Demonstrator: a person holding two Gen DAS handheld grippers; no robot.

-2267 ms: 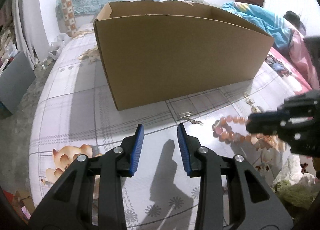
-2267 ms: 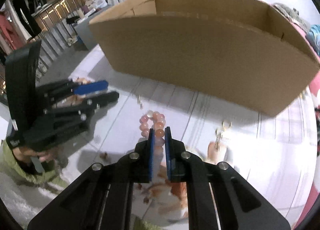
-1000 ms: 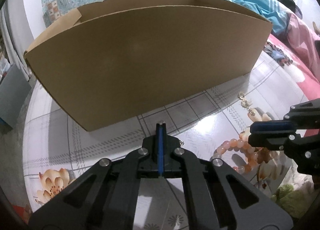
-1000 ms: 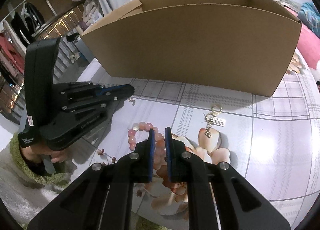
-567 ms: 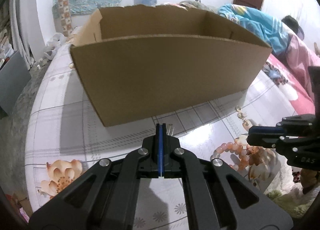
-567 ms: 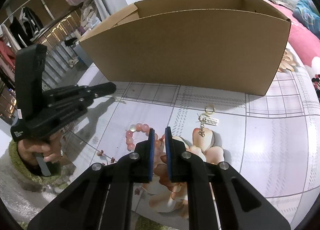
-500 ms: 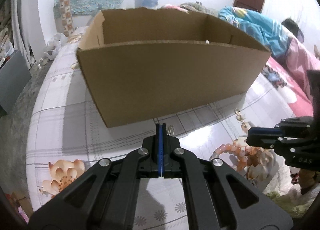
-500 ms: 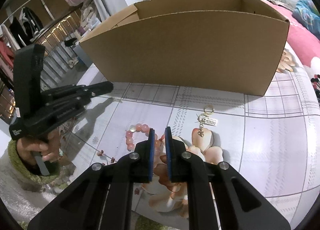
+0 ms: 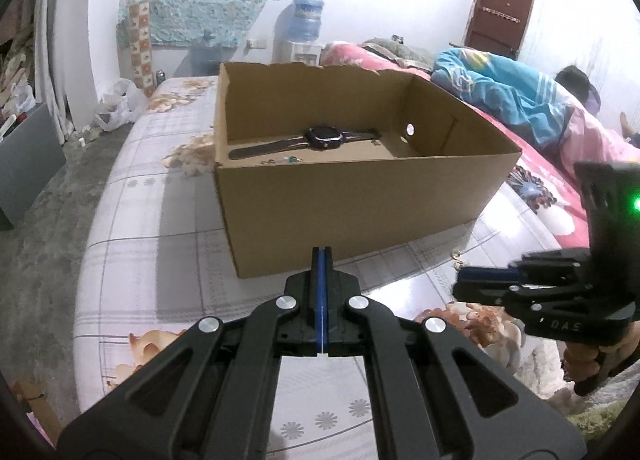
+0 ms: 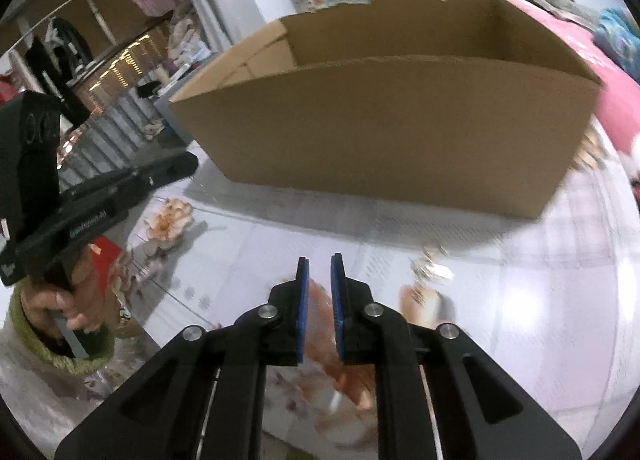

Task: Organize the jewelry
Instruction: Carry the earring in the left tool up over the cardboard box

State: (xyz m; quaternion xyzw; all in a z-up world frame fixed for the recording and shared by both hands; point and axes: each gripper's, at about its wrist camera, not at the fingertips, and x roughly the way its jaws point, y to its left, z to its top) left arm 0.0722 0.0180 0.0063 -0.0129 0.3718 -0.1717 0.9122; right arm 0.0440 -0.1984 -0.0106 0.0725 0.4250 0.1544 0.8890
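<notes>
The left gripper (image 9: 321, 260) hovers near the cardboard box (image 9: 360, 195) (a watch (image 9: 326, 136) lies inside), fingers closed on nothing, while the right gripper's (image 10: 319, 272) fingers are opening, empty.

"Any writing you can make out?"

"Pale letters on the side of the right gripper (image 9: 460, 286), well back from its fingers, just above the handle. They look like 'DAS', though the first letter is unsure."

"And the left gripper (image 10: 191, 163)?"

"A line of white print runs along its side, behind the fingers. It is too blurred to read."
</notes>
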